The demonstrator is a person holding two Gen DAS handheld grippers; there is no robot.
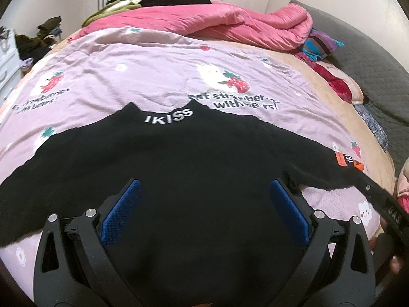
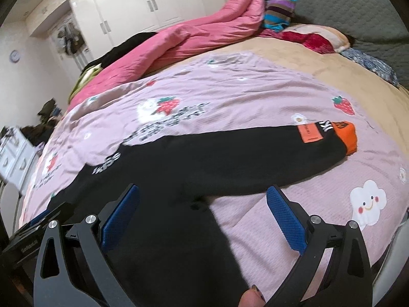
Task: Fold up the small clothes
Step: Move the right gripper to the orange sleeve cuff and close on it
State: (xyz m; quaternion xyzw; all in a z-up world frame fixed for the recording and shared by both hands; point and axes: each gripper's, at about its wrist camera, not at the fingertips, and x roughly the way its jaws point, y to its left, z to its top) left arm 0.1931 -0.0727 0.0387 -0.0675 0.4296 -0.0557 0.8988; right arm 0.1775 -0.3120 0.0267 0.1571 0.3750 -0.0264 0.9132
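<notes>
The black sweatshirt [image 1: 194, 168] lies spread flat, back upward, on the lilac strawberry-print bedsheet [image 1: 143, 76], which I judge is the layout a fold wants: body smoothed out and both sleeves drawn sideways, so each can be turned in over the torso. Starting at the left, one sleeve runs out beyond the left finger of the left gripper [image 1: 204, 189] and off toward the edge of the view. That gripper hangs over the middle of the torso with its jaws wide apart and nothing between the blue pads [image 1: 120, 215]; the collar, lettered IKISS in white, lies straight ahead of it. Further right, the right gripper [image 2: 203, 192] is likewise spread wide and holding nothing, poised over the seam where the right sleeve [image 2: 255, 151] leaves the body; its left finger is above black cloth, its right finger above bare sheet. That placement reads as lining up for the sleeve fold, though no cloth is pinched yet. The sleeve stretches ahead and to the right of this gripper, ending in an orange cuff [image 2: 349, 138] with an orange patch just before it. The fabric looks thick, matte and soft, lying with few creases. Beyond both grippers a rumpled pink quilt [image 1: 230, 23] is bunched along the far side of the bed, well apart from the garment.
</notes>
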